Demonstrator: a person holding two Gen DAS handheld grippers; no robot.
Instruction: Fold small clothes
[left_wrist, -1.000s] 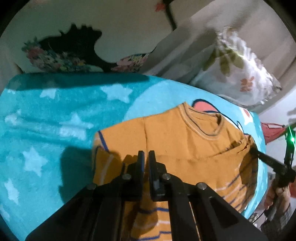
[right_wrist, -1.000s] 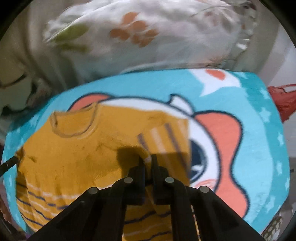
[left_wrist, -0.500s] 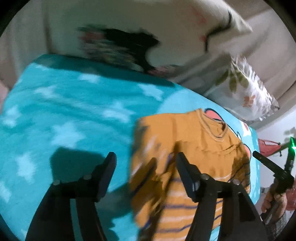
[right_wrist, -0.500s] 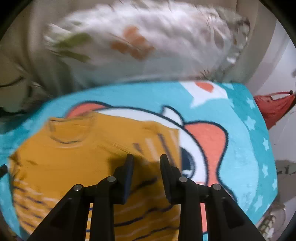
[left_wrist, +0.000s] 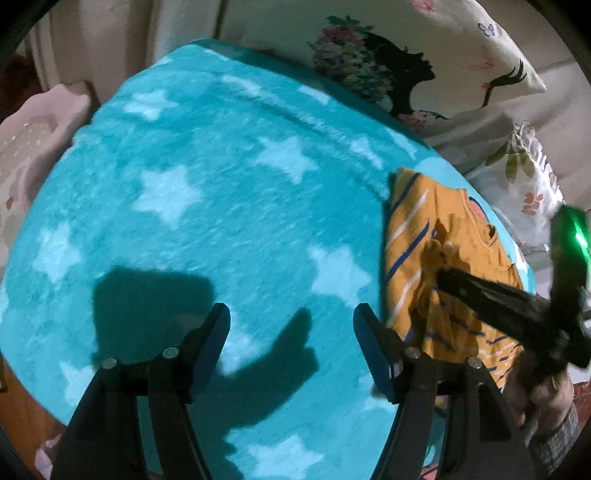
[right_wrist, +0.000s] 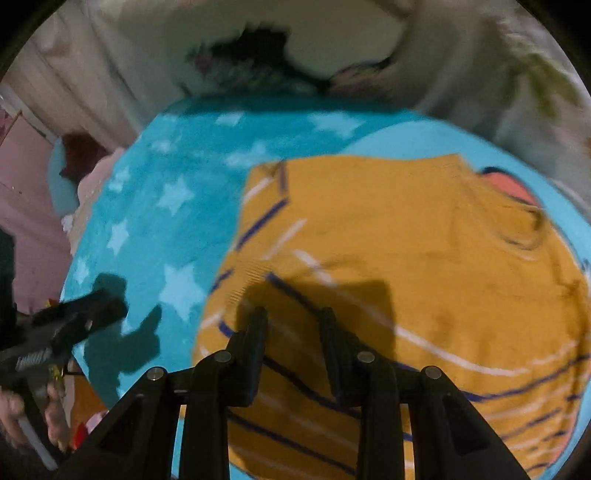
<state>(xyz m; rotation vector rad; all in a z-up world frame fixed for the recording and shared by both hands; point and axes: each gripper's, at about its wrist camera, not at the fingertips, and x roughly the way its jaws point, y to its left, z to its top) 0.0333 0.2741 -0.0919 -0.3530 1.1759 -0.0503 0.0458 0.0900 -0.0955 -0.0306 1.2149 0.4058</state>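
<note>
my left gripper (left_wrist: 291, 325) gapes wide over bare star blanket (left_wrist: 221, 206), right gripper (right_wrist: 291, 325) part open, empty above the orange striped shirt (right_wrist: 406, 266).

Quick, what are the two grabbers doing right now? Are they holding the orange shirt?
Left gripper: open, empty, over the blue star blanket.
Right gripper: open, empty, over the orange shirt.

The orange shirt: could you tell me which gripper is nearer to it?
Right. The right gripper hangs open directly over the orange shirt, while the left gripper is open over the blue blanket beside it.
</note>
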